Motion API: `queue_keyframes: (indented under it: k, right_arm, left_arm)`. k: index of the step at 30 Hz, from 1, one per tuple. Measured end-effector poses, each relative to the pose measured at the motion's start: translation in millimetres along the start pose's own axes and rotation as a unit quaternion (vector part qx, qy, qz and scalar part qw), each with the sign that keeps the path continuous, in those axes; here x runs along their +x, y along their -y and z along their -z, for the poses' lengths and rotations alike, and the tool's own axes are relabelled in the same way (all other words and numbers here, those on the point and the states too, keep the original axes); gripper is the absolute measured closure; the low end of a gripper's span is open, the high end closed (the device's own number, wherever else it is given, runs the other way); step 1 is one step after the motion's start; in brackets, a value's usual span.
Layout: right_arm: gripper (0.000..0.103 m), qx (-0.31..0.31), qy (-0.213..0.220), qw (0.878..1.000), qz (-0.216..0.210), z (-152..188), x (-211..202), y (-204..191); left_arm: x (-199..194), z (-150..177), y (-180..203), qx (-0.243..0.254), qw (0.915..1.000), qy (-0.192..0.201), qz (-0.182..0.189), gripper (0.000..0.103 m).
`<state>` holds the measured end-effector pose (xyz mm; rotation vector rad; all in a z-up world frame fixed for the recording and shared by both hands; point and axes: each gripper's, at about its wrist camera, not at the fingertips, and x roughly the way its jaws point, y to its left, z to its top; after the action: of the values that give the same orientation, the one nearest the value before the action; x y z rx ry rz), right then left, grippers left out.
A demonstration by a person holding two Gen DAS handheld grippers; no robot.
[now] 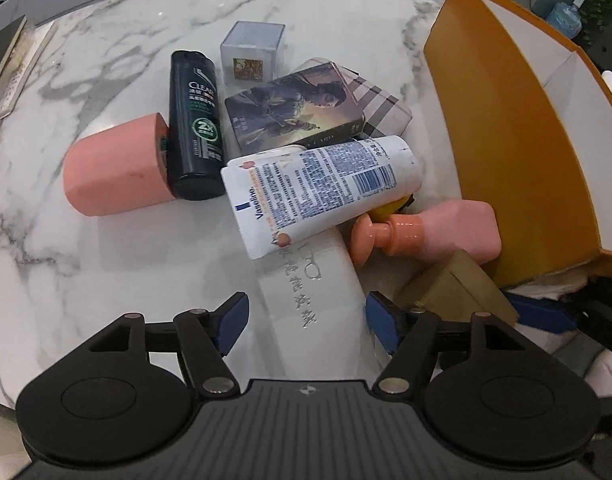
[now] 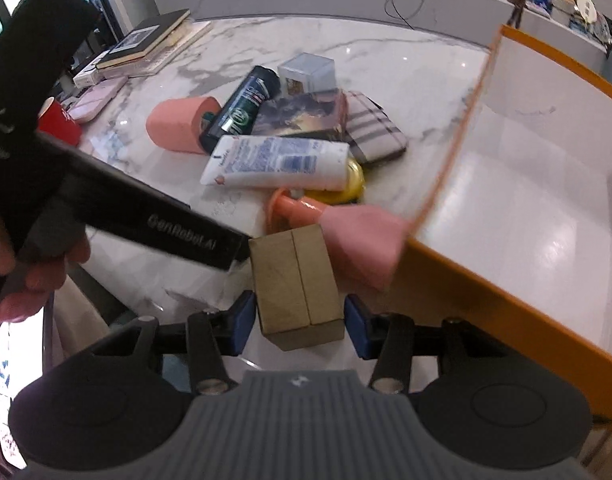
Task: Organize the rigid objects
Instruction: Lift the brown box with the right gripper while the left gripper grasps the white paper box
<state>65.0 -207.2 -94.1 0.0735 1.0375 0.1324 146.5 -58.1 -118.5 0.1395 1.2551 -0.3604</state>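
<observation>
A pile of objects lies on the marble table [image 1: 105,240]: a white Vaseline tube [image 1: 318,188], a black Clear bottle [image 1: 193,128], a pink cylinder [image 1: 113,168], a picture box [image 1: 293,108], a pink pump bottle [image 1: 426,232] and a white box [image 1: 318,304]. My left gripper [image 1: 306,320] is open, its fingers either side of the white box. My right gripper [image 2: 299,322] is shut on a tan cardboard box [image 2: 297,284], lifted beside the orange bin [image 2: 526,200]. The tan box also shows in the left wrist view [image 1: 454,292].
A clear cube box [image 1: 251,54] and a striped case [image 1: 382,108] lie behind the pile. Books [image 2: 145,44] and a red cup [image 2: 59,120] sit at the table's left. The orange bin's white inside [image 2: 526,240] holds nothing visible.
</observation>
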Motion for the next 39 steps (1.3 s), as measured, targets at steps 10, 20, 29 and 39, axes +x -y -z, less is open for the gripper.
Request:
queue_keyframes:
  k: [10,20,29,39]
  right_arm:
    - [0.053,0.005,0.004,1.000,-0.001,0.5,1.2,3.0]
    - [0.054,0.022,-0.022,0.999,-0.010,11.5,-5.5,3.2]
    - [0.049,-0.005,-0.015,1.000,-0.002,-0.8,5.3,-4.2]
    - [0.056,0.008,-0.020,1.000,-0.015,1.7,9.6,0.2]
  left_arm:
    - [10.2,2.5,3.2,0.026,0.9992,-0.031,-0.007,0.028]
    - [2.6,19.9,-4.7,0.065,0.9947,-0.079,-0.011,0.028]
    - [5.3,7.1,-9.3,0.029,0.9975,-0.059,-0.026,0.024]
    - [7.5,11.9,-5.1,0.026,0.9983,-0.048,-0.022,0.033]
